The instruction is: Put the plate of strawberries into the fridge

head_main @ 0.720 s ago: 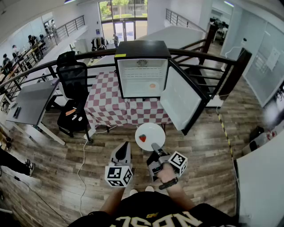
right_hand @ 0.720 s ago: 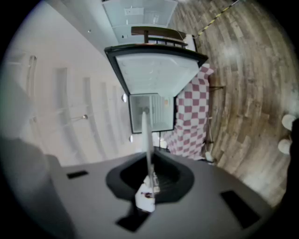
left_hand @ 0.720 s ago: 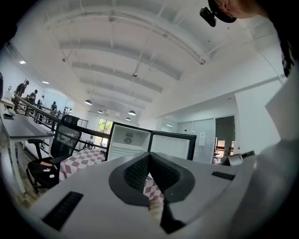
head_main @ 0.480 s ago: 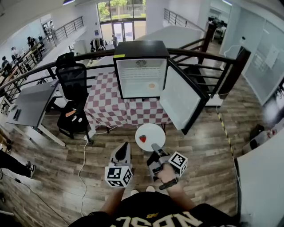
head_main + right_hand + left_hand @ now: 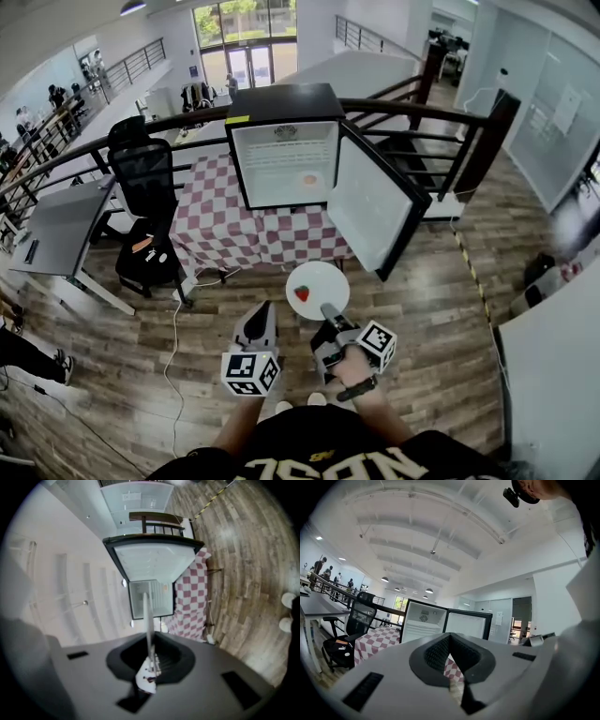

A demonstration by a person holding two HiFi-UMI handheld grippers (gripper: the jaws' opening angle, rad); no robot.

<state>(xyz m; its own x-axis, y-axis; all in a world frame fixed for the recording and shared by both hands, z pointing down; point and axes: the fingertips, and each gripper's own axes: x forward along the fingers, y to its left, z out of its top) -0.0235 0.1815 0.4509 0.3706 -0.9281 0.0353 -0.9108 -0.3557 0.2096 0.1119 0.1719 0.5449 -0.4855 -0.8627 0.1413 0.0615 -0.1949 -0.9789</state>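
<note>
- The right gripper (image 5: 328,312) has its fingers (image 5: 174,660) clenched on the near rim of the plate (image 5: 324,275).
- The left gripper (image 5: 263,307) has its fingers closed on nothing.
- The plate hangs above the floor, short of the open fridge (image 5: 281,159) on the checked desk (image 5: 225,230).
- It looks stiff, smooth and breakable. Held by one edge it may tip, and the strawberry (image 5: 301,293) could roll, so carry it level.

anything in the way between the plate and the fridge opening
Nothing visible does. The fridge door is swung wide to the right, leaving the fridge open toward the plate that the right gripper holds. A small orange item sits inside, low right.
</note>
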